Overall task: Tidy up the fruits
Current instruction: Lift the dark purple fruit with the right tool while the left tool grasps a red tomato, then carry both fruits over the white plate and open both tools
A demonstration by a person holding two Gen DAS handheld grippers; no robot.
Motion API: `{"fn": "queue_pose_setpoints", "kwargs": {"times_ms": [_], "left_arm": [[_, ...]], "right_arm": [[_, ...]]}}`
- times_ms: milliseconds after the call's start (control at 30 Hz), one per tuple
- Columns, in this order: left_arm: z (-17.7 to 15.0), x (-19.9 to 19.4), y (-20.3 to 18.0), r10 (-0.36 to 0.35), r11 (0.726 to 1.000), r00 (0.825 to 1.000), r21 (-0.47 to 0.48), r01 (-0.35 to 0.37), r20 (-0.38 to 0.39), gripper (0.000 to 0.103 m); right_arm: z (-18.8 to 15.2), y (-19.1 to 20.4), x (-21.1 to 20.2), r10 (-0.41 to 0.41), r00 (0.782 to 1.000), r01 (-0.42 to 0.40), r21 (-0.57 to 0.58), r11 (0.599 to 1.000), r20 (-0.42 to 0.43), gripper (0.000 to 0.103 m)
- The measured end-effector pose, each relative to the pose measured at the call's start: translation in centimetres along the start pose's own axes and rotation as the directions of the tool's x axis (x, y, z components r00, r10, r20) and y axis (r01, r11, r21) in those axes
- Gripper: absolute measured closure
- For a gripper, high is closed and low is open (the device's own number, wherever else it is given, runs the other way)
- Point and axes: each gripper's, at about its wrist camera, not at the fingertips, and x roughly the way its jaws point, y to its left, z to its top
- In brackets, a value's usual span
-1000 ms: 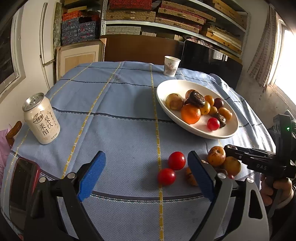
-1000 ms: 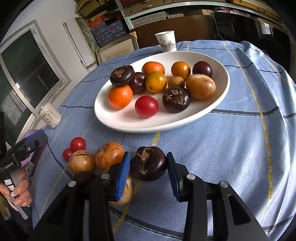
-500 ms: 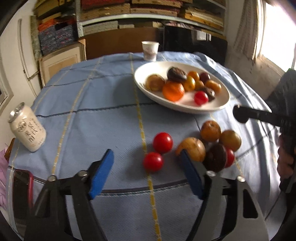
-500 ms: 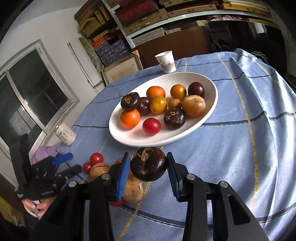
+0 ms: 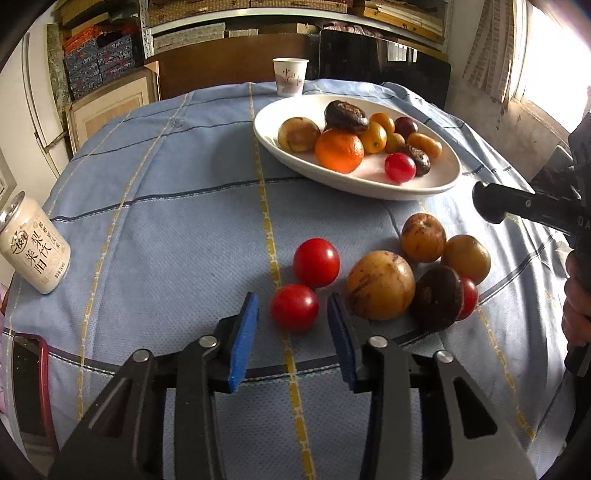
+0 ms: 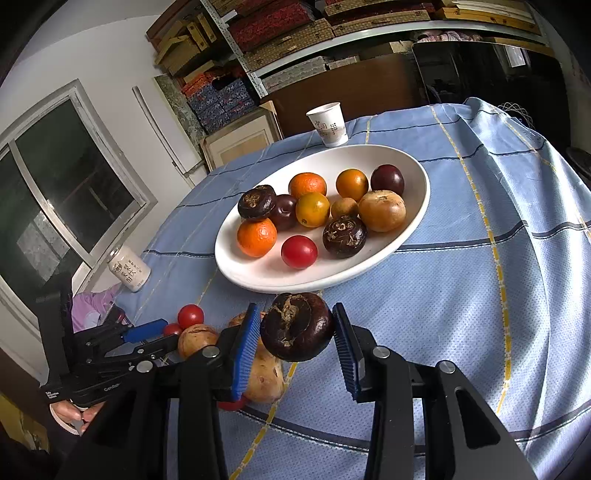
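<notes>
Surface: round table under a blue checked cloth (image 5: 177,221). Room: shelves of boxes (image 6: 280,33) at 12 o'clock, window (image 6: 55,184) at 9 o'clock in the right wrist view.

Left wrist view, left to right: drink can (image 5: 33,251) at 9 o'clock; left gripper (image 5: 291,314), jaws just closing to a narrow gap around a red tomato (image 5: 294,307), pads apart from it; loose fruits (image 5: 380,284) at 3 o'clock; white plate (image 5: 436,184) of fruit at 1 o'clock, paper cup (image 5: 290,76) behind.

Right wrist view only: right gripper (image 6: 295,332) clamped on a dark round fruit (image 6: 296,326), held off the cloth just at the plate's near rim.
</notes>
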Motion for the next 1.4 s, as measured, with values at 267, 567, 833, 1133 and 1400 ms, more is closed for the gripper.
{"fn": "queue_pose_setpoints", "kwargs": {"times_ms": [267, 567, 833, 1133, 1400], "left_arm": [[0.0, 0.5, 0.0, 0.004, 1.000, 1.000, 0.002, -0.004, -0.015, 0.069], [-0.1, 0.7, -0.4, 0.006, 1.000, 1.000, 0.017, -0.006, -0.022, 0.077], [-0.1, 0.2, -0.5, 0.020, 1.000, 1.000, 0.023, -0.020, -0.001, 0.078], [0.3, -1.6, 0.0, 0.018, 1.000, 0.999, -0.007, -0.017, 0.049, 0.078], [5.4, -4.9, -0.9, -0.010, 0.999, 0.989, 0.043, 0.004, 0.146, 0.078]], "right_arm": [[0.0, 0.0, 0.0, -0.001, 1.000, 0.001, -0.001, 1.000, 0.000, 0.063], [-0.2, 0.0, 0.1, -0.008, 1.000, 0.008, -0.009, 1.000, -0.001, 0.063], [-0.3, 0.0, 0.1, -0.013, 1.000, 0.013, -0.011, 1.000, 0.005, 0.063], [0.0, 0.4, -0.7, -0.012, 0.999, 0.012, -0.017, 1.000, 0.031, 0.063], [3.6, 1.1, -2.1, -0.005, 0.996, 0.010, -0.061, 0.998, 0.089, 0.063]]}}
